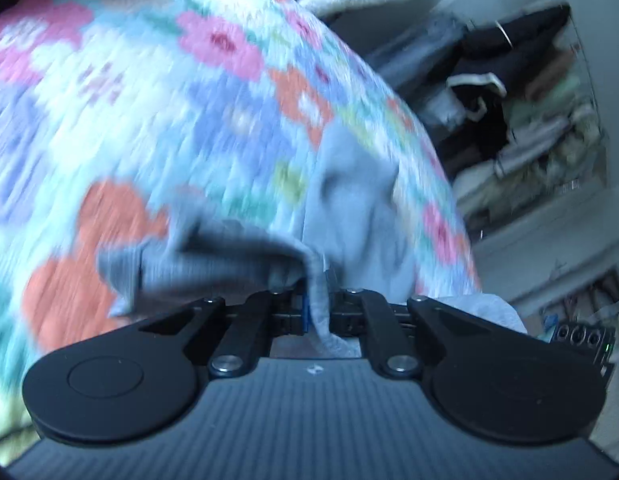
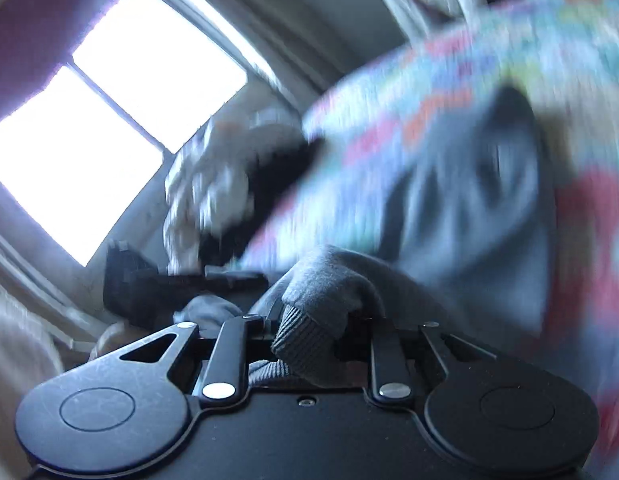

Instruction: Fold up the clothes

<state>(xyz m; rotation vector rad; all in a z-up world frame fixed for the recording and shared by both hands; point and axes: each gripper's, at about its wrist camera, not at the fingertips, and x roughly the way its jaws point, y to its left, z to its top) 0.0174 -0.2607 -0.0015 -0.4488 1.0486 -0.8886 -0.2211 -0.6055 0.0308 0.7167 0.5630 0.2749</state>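
Observation:
A grey sweatshirt lies over a flowered bedspread. In the left wrist view my left gripper is shut on a thin fold of the grey cloth, which rises from between its jaws. In the right wrist view my right gripper is shut on a thicker bunch of the same grey sweatshirt, with a ribbed cuff hanging out between the jaws. Both views are blurred by motion. The rest of the garment trails away over the bedspread.
A rack of dark and pale clothes stands to the right of the bed. A bright window fills the left of the right wrist view. A heap of pale and dark laundry lies by the bed's edge.

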